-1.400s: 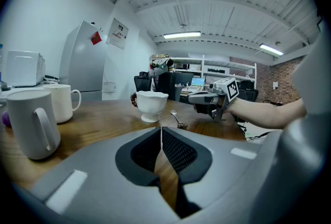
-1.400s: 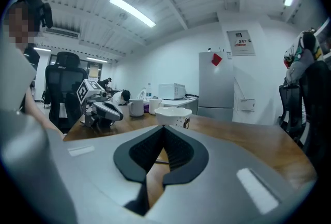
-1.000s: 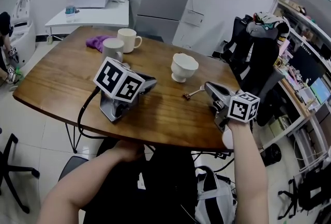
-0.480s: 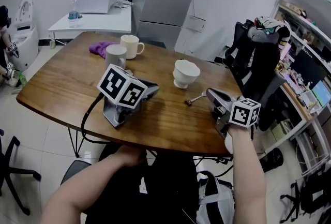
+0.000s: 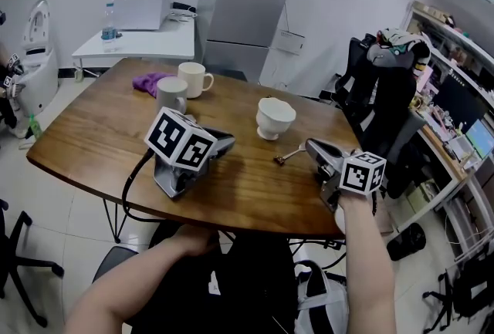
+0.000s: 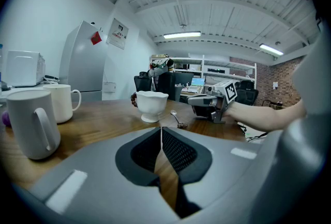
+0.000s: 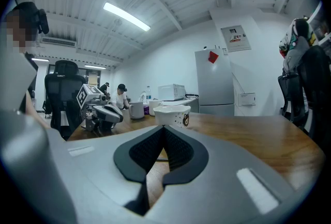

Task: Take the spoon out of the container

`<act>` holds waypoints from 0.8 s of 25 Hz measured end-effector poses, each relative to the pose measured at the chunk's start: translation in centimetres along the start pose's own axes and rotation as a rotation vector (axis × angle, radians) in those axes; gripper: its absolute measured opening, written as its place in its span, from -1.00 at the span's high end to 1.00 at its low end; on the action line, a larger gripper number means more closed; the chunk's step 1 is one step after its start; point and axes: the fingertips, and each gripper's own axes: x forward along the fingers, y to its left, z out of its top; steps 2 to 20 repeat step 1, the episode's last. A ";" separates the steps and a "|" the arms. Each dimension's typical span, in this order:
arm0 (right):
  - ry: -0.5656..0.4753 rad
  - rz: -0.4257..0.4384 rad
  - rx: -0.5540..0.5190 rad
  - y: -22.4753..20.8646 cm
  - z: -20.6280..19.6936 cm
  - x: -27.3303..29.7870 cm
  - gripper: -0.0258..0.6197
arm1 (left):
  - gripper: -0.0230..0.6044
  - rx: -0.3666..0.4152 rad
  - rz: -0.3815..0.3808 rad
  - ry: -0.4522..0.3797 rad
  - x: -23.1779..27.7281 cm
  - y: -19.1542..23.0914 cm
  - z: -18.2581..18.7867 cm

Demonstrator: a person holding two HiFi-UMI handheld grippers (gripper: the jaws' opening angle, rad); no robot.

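Observation:
A small metal spoon (image 5: 287, 156) lies flat on the wooden table (image 5: 93, 140), outside the white footed bowl (image 5: 275, 117) and just right of it. In the left gripper view the spoon (image 6: 178, 119) rests beside the bowl (image 6: 152, 105). My right gripper (image 5: 309, 146) rests on the table with its tips close to the spoon's handle end, jaws shut and empty. My left gripper (image 5: 228, 141) lies on the table left of the bowl, also shut with nothing in it. The right gripper view looks past the closed jaws (image 7: 164, 127) at the bowl (image 7: 172, 114).
A grey mug (image 5: 171, 94), a cream mug (image 5: 192, 79) and a purple cloth (image 5: 149, 82) stand at the table's far left. Black office chairs (image 5: 386, 93) crowd the right side. A white side table (image 5: 139, 35) with an appliance stands behind.
Both grippers, the spoon and the bowl stay where they were. Only the head view has shifted slightly.

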 end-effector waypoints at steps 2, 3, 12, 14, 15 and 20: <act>0.001 0.001 -0.001 0.0 0.0 0.0 0.92 | 0.89 -0.001 0.000 -0.001 0.0 0.0 0.0; 0.001 0.001 -0.001 0.0 0.0 0.0 0.92 | 0.89 -0.001 0.000 -0.001 0.0 0.0 0.0; 0.001 0.001 -0.001 0.0 0.0 0.0 0.92 | 0.89 -0.001 0.000 -0.001 0.0 0.0 0.0; 0.001 0.001 -0.001 0.0 0.0 0.0 0.92 | 0.89 -0.001 0.000 -0.001 0.0 0.0 0.0; 0.001 0.001 -0.001 0.0 0.0 0.0 0.92 | 0.89 -0.001 0.000 -0.001 0.0 0.0 0.0; 0.001 0.001 -0.001 0.0 0.0 0.0 0.92 | 0.89 -0.001 0.000 -0.001 0.0 0.0 0.0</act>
